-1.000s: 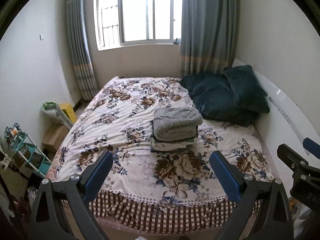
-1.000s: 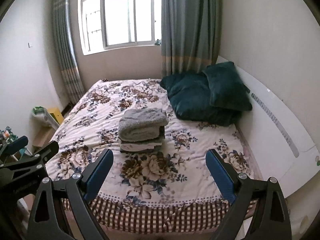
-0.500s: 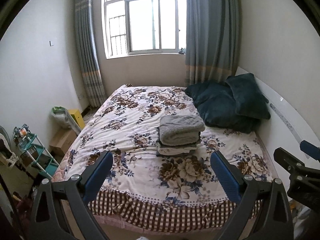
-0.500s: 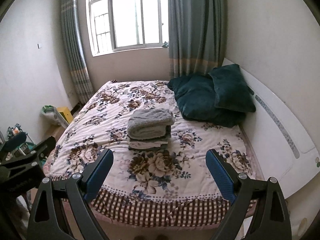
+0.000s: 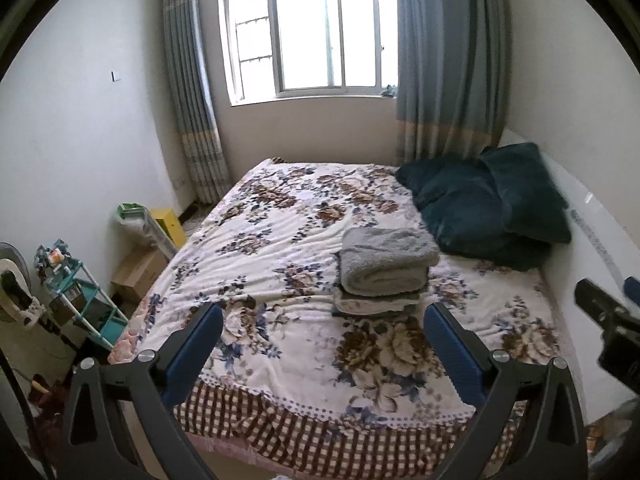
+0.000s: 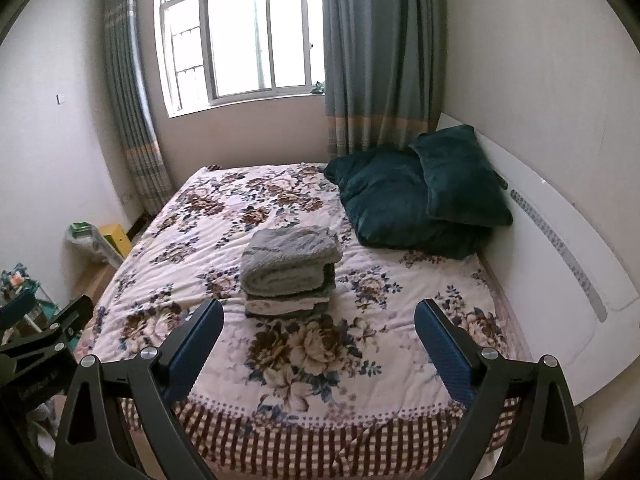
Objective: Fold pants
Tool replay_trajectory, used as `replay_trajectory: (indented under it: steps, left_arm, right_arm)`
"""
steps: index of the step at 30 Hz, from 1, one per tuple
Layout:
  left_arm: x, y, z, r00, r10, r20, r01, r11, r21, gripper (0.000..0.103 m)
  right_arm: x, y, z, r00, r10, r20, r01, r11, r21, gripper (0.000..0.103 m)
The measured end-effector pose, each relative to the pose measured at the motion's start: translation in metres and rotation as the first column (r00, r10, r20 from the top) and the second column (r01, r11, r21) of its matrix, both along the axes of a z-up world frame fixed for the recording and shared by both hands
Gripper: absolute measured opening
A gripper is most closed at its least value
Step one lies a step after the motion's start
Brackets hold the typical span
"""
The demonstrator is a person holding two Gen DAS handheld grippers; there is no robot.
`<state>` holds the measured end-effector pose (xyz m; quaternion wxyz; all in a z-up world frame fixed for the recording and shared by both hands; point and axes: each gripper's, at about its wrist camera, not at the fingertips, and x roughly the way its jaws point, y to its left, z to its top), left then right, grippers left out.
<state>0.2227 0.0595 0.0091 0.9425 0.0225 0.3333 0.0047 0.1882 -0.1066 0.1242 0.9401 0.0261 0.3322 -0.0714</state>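
Observation:
A stack of folded clothes sits in the middle of the floral bedspread, with a fluffy grey piece on top. My left gripper is open and empty, held off the foot of the bed, well short of the stack. My right gripper is likewise open and empty at the bed's foot. Each gripper shows at the edge of the other's view: the right gripper and the left gripper.
Two dark teal pillows lie against the white headboard on the right. A teal shelf rack, a cardboard box and a yellow box stand on the floor at left. A window with curtains is behind.
Both grippers have drawn back and risen, so the bed and stack sit lower and farther in view. Jaws stayed open and empty.

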Motion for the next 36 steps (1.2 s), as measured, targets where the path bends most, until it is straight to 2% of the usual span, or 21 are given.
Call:
replay_trajectory:
  steps: [7,11,16,26,36]
  left_arm:
    - [0.05,-0.007,-0.023,0.999,0.006,-0.054,-0.004,1.0,0.026,0.103]
    - [0.078,-0.011,-0.038,0.995,0.005,-0.097,-0.004,1.0,0.013,0.103]
    - [0.104,-0.013,-0.048,0.994,0.015,-0.111,-0.013,1.0,0.019,0.103]
    - [0.122,-0.006,-0.049,0.997,0.009,-0.083,-0.011,1.0,-0.016,0.103]
    - [0.122,-0.009,-0.052,0.997,-0.001,-0.08,0.0,1.0,-0.017,0.103]
  right_arm:
    - [0.062,0.003,-0.016,1.0,-0.017,-0.023,0.015,0.999,-0.052,0.098]
    - [0.099,0.006,-0.035,0.998,-0.015,-0.061,0.01,0.997,-0.071,0.098]
    - [0.135,0.007,-0.059,0.995,-0.008,-0.102,0.002,0.998,-0.061,0.098]
    - [0.156,0.007,-0.08,0.996,-0.009,-0.089,0.004,0.998,-0.056,0.099]
    - [0.155,0.007,-0.081,0.996,-0.01,-0.09,0.005,0.999,-0.054,0.099]
